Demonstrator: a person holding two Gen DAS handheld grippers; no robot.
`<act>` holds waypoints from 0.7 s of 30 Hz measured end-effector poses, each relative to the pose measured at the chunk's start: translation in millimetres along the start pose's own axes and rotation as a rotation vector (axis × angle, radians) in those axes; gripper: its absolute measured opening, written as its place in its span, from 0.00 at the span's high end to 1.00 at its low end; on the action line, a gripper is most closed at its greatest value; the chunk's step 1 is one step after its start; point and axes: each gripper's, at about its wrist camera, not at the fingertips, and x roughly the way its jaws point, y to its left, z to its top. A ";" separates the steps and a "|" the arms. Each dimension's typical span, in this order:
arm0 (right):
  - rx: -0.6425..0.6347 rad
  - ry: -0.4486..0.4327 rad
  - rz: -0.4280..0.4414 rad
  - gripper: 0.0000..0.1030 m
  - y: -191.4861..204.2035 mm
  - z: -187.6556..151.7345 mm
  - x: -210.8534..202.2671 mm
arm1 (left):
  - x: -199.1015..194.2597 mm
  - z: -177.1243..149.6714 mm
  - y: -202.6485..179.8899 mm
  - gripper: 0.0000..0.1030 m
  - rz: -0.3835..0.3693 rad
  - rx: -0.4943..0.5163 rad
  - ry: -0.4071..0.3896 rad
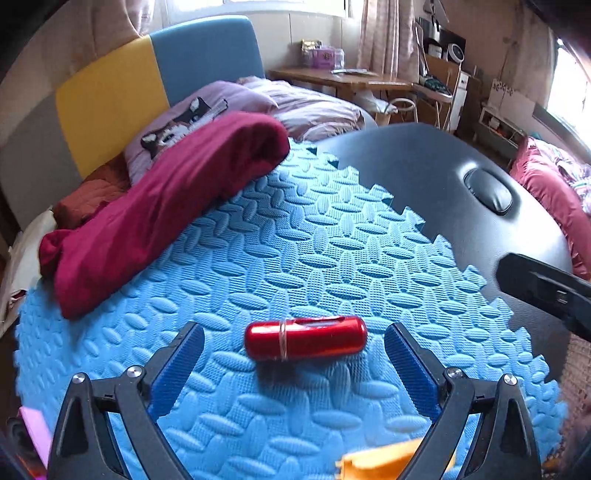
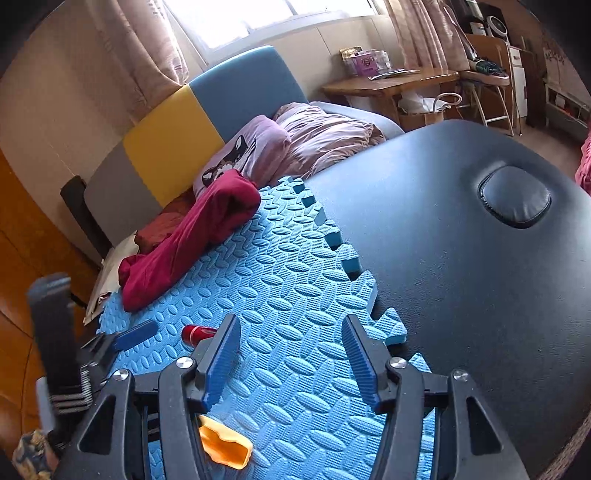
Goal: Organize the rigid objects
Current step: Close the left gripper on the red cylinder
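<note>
Bright daylight pours from the window (image 2: 280,18) behind the bed, blown out white; fisheye bends edges, corners go dark.

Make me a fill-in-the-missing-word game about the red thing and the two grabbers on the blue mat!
1. The red capsule lies on the ____ foam mat.
2. The left gripper has its jaws ____ on either side of the capsule, not touching it.
3. The right gripper holds ____ between its fingers.
4. The dark red cloth lies on the mat's ____ edge in the left wrist view.

Missing words: blue; open; nothing; left
</note>
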 end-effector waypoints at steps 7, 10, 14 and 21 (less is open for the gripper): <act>0.015 0.005 0.005 0.44 -3.4 0.9 1.4 | 9.9 -10.2 11.6 0.27 -0.012 -0.069 -0.001; 0.009 0.017 0.008 0.44 -2.6 0.3 3.6 | -6.5 -21.6 20.4 0.27 0.012 -0.111 -0.022; -0.011 0.066 0.039 0.42 2.2 -3.1 11.4 | -38.6 -38.6 39.1 0.27 0.059 -0.217 -0.055; -0.107 0.161 0.105 0.41 24.1 -15.4 25.3 | -93.5 -80.9 56.4 0.27 0.103 -0.330 -0.101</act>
